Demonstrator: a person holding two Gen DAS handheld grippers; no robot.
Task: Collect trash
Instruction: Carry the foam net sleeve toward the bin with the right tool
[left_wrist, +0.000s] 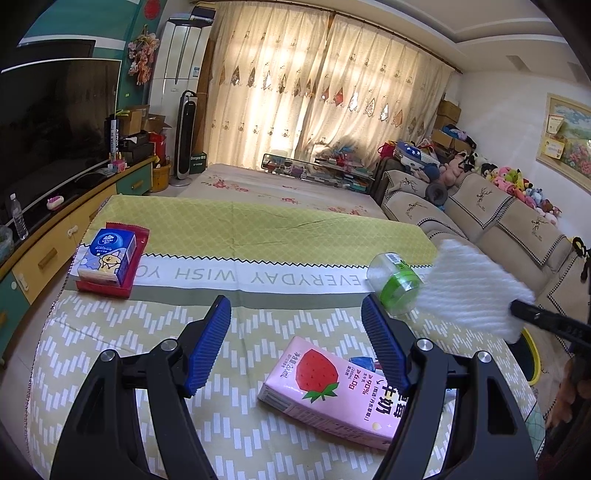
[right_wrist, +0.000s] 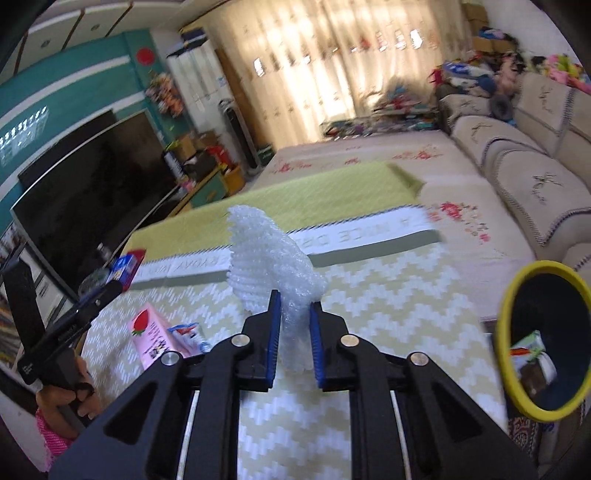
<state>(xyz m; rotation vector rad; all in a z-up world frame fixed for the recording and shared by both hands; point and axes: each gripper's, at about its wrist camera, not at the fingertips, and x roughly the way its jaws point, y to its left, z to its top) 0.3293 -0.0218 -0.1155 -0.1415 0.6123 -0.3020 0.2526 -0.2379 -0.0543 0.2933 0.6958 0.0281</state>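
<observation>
My right gripper (right_wrist: 294, 308) is shut on a white foam net sleeve (right_wrist: 271, 254), which stands up above the table; the same foam sleeve (left_wrist: 476, 286) shows at the right of the left wrist view. My left gripper (left_wrist: 297, 312) is open above the patterned tablecloth (left_wrist: 229, 424), nothing between its blue pads. A pink strawberry milk carton (left_wrist: 332, 387) lies flat just under its right finger. A clear plastic cup with a green label (left_wrist: 395, 282) lies on its side beyond that finger. The pink carton (right_wrist: 147, 338) also appears left of my right gripper.
A bin with a yellow rim (right_wrist: 543, 347) stands off the table's right side, packaging inside it. A blue tissue pack on a red tray (left_wrist: 109, 260) sits at the table's left. A TV (right_wrist: 92, 206) is at the left, a sofa (left_wrist: 491, 218) at the right.
</observation>
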